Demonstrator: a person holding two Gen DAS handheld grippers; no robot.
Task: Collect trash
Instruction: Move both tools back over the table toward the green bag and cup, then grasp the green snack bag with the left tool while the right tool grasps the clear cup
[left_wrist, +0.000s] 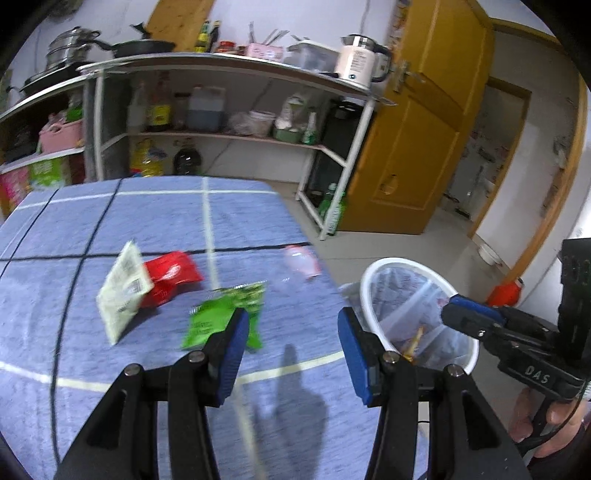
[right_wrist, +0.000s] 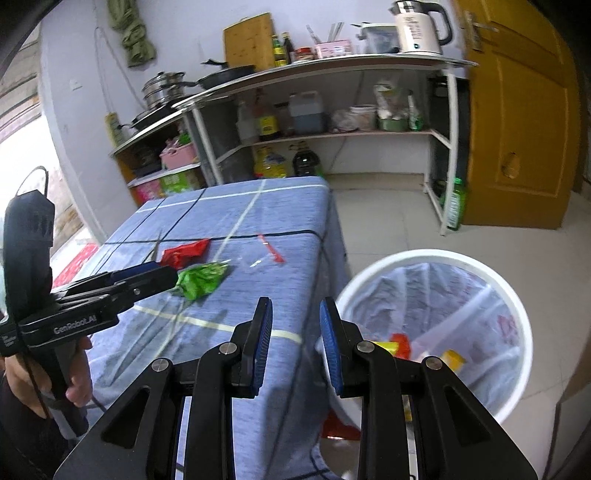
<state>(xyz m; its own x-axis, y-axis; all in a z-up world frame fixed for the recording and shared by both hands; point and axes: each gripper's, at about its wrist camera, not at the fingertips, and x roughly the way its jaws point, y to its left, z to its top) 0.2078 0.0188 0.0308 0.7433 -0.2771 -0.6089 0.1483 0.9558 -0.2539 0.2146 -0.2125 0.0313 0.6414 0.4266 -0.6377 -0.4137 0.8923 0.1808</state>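
Green crinkly wrapper (left_wrist: 225, 317) could be pushed away by the open, empty left gripper (left_wrist: 290, 354); right gripper (right_wrist: 295, 347) is also empty.

The tablecloth (left_wrist: 155, 221) is blue, crossed by white and black lines in a wide check. On it lie a green wrapper (left_wrist: 221, 314), a red wrapper (left_wrist: 171, 277) and a pale cream packet (left_wrist: 123, 291) (printed with small dark text). The waste bin (right_wrist: 517, 306) is white with a clear liner. Both grippers are black with blue pads (left_wrist: 232, 354).
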